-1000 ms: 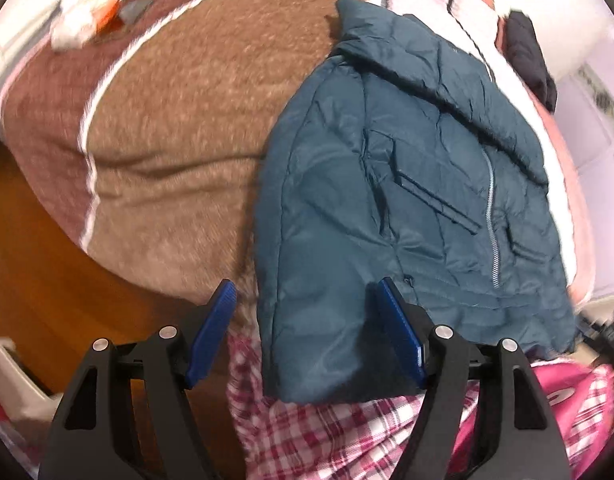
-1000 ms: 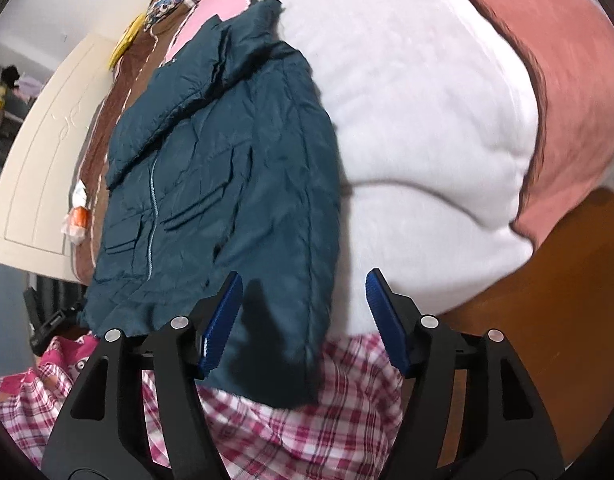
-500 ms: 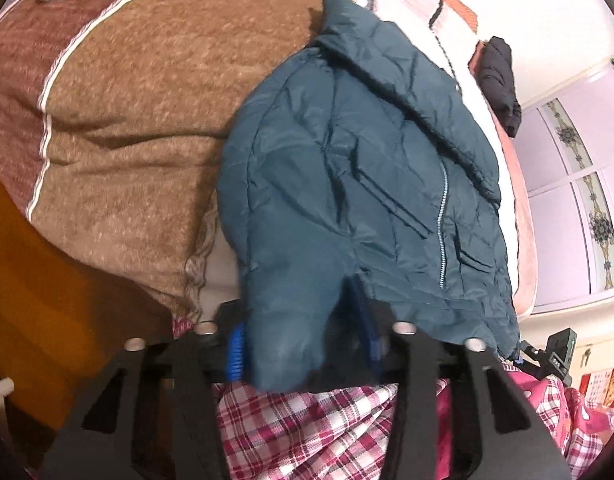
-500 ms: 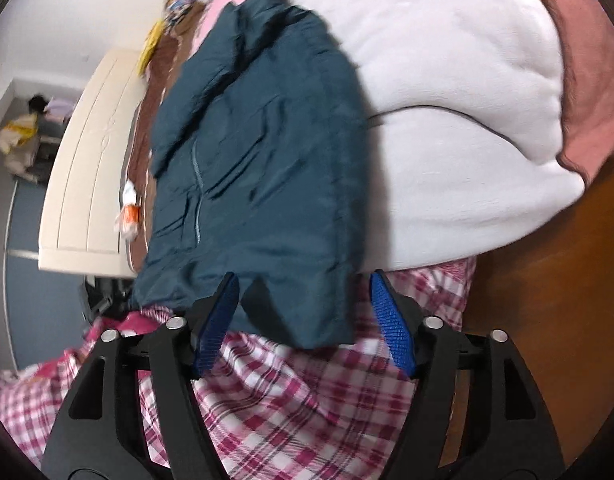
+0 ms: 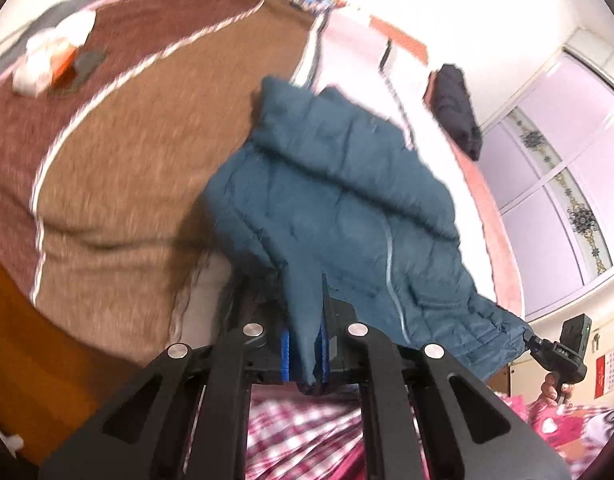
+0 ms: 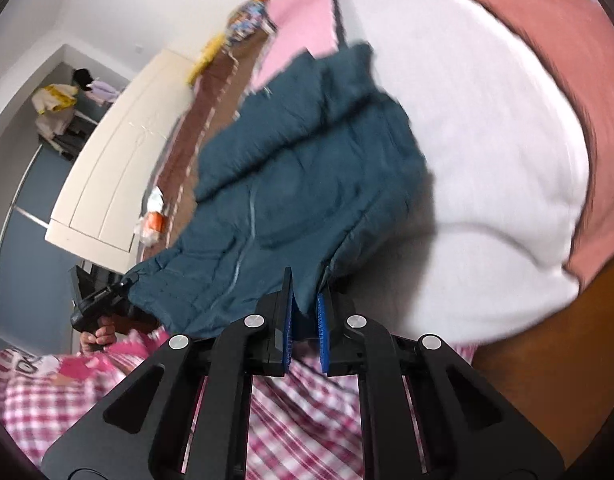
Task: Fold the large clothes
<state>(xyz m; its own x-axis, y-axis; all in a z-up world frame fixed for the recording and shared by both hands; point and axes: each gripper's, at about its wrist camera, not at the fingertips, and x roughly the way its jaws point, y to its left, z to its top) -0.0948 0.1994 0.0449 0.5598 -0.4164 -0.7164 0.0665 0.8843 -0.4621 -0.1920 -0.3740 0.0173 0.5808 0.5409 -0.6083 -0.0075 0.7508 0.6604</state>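
Observation:
A dark teal quilted jacket [image 5: 347, 200] lies front up on the bed, zip showing, collar at the far end. My left gripper [image 5: 305, 344] is shut on the jacket's near left hem corner, which is lifted off the bed. In the right wrist view the same jacket [image 6: 307, 168] spreads across the white part of the blanket. My right gripper [image 6: 305, 320] is shut on the jacket's near right hem corner. Each view shows the other hand-held gripper at the jacket's far hem corner.
The bed carries a brown blanket [image 5: 127, 152] on one side and a white and pink one [image 6: 487, 140] on the other. A dark garment [image 5: 455, 108] lies at the far right. White and orange items [image 5: 51, 64] sit at the far left. My plaid clothing [image 6: 307, 420] is below.
Both grippers have closed on the jacket's near hem corners, the left first, then the right. The hem has been raised off the bed edge, and the views have tilted up.

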